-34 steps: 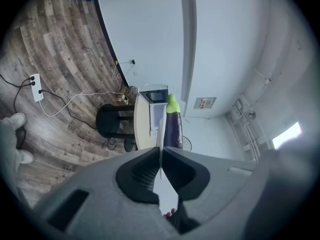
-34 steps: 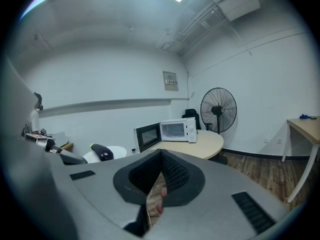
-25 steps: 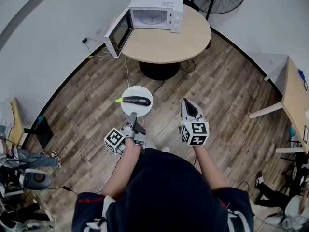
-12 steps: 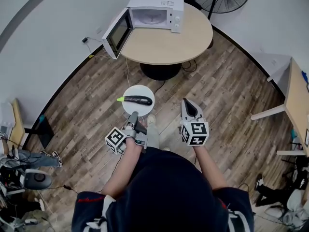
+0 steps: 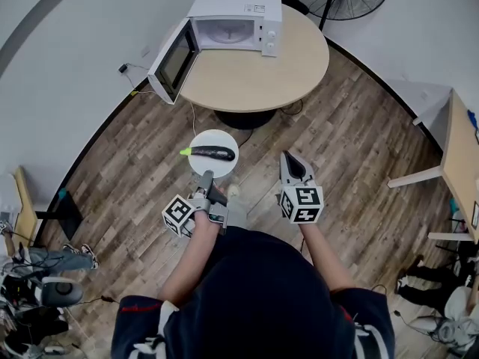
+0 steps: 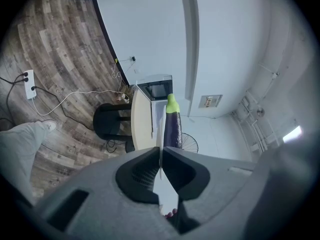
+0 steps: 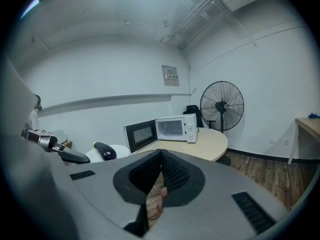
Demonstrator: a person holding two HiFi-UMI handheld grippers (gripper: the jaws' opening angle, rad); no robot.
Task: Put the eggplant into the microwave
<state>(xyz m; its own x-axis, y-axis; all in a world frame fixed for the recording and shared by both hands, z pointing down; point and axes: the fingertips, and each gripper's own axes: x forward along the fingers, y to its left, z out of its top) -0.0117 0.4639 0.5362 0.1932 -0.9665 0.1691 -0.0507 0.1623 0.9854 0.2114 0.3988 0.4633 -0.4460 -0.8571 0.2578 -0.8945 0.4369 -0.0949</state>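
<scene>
**A:** ok, which step is this? The eggplant [image 5: 211, 153] isn't anywhere near the microwave [image 5: 233, 15] yet, right?

**B:** Right, I'd call this the carry. The eggplant is lying across a white plate [image 5: 218, 171] with its green stem end pointing left. The left claw [image 5: 206, 176] is clamped on the plate's near rim, and in the left gripper view you can see the plate edge-on, pinched between the jaws. So it's gripping the plate, not the eggplant itself. The plate is out over the wooden floor [image 5: 337, 148], on the near side of the round counter [image 5: 258, 69] and well apart from the microwave at the counter's far edge.

**A:** and the right claw [image 5: 290, 158]?

**B:** Jaws are together with nothing in them. It's just riding along to the right of the plate.

**A:** so what's next?

**B:** My guess is it needs to close the gap to the counter and then line the plate up with the cavity. The door [image 5: 172, 60] is already swung out to the left, so nothing needs opening. The approach should come in to the right of that door. The plate has to stay level, because with a grip on only one rim the eggplant could roll off.
</scene>
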